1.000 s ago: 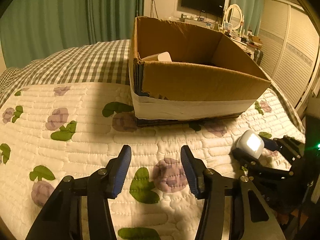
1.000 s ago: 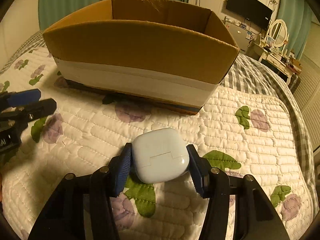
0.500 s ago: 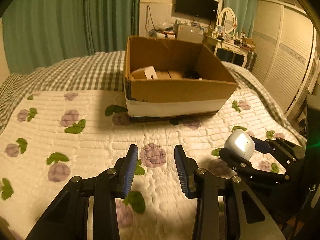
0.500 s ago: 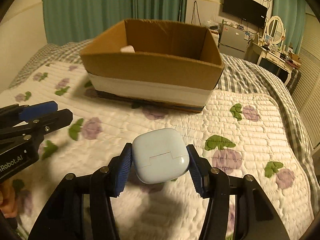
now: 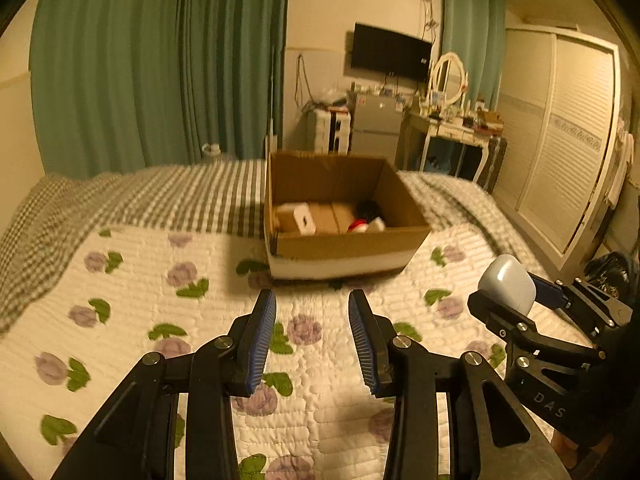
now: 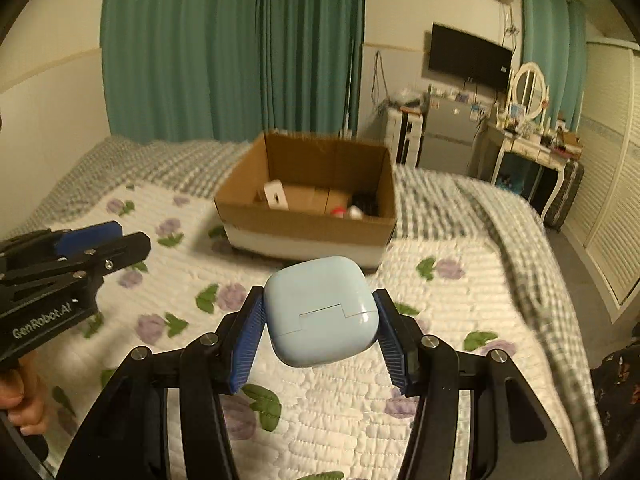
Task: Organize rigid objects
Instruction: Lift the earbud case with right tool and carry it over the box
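My right gripper (image 6: 320, 316) is shut on a pale blue earbud case (image 6: 320, 310) and holds it high above the quilt; the case also shows in the left wrist view (image 5: 507, 283). My left gripper (image 5: 312, 336) is open and empty, held above the quilt, and shows at the left of the right wrist view (image 6: 92, 240). An open cardboard box (image 5: 344, 244) stands on the bed ahead of both grippers (image 6: 304, 226). Inside it lie a white box (image 5: 298, 218), a brown carton and a dark object with red and white parts (image 5: 366, 216).
The bed has a floral quilt (image 5: 160, 300) and a checked blanket (image 5: 160, 196) behind it. Green curtains (image 5: 160, 60), a small fridge (image 5: 376, 124), a dressing table with mirror (image 5: 448, 120) and a white wardrobe (image 5: 568, 140) stand beyond.
Both grippers have risen and pulled back from the box, so its inside now shows. The right gripper keeps the earbud case. The left gripper's jaws stay open.
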Demonstrator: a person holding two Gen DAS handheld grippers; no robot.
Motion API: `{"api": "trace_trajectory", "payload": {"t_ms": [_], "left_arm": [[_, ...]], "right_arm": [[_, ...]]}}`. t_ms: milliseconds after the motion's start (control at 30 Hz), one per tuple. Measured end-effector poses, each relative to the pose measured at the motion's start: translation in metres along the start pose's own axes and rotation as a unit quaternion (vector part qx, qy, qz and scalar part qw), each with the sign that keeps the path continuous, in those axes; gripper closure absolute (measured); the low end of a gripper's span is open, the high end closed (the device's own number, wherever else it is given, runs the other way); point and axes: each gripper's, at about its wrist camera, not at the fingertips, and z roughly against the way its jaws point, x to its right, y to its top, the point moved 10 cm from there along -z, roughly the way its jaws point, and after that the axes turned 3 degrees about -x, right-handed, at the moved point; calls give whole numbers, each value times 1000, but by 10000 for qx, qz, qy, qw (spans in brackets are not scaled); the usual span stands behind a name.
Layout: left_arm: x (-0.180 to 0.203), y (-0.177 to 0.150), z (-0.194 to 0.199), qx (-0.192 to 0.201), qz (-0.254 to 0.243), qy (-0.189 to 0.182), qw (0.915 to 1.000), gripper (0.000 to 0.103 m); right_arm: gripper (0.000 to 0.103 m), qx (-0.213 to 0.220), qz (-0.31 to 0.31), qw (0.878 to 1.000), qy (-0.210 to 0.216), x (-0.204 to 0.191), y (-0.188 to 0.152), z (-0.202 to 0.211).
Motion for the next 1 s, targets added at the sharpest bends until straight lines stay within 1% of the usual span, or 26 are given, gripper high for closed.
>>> {"api": "trace_trajectory", "payload": {"t_ms": [133,333,533,633,800,900,1000], "left_arm": [[3,15,22,129,-90,172,9997,64],[4,45,58,550,-68,92,9984,64],[-1,83,87,993,-75,67,9950,64],[-2,102,96,1165,-131,33,9931,64],[-5,130,96,1354,-75,15,9908,64],[-10,144,89,1428,1,97,9897,64],[-14,157,75,1440,32,94,9895,64]], "right_arm": [[50,350,37,9994,-51,0,22,36],[50,889,57,9960,-90,1,63,85],[50,1284,-46,9917,66,3,105,120],[50,1511,10,9885,37,2,125,136],[50,1808,139,9834,-12,-3,158,144],[50,1895,160,9817,-19,-5,175,137],[50,1914,120,9814,27,-6,187,124]]}}
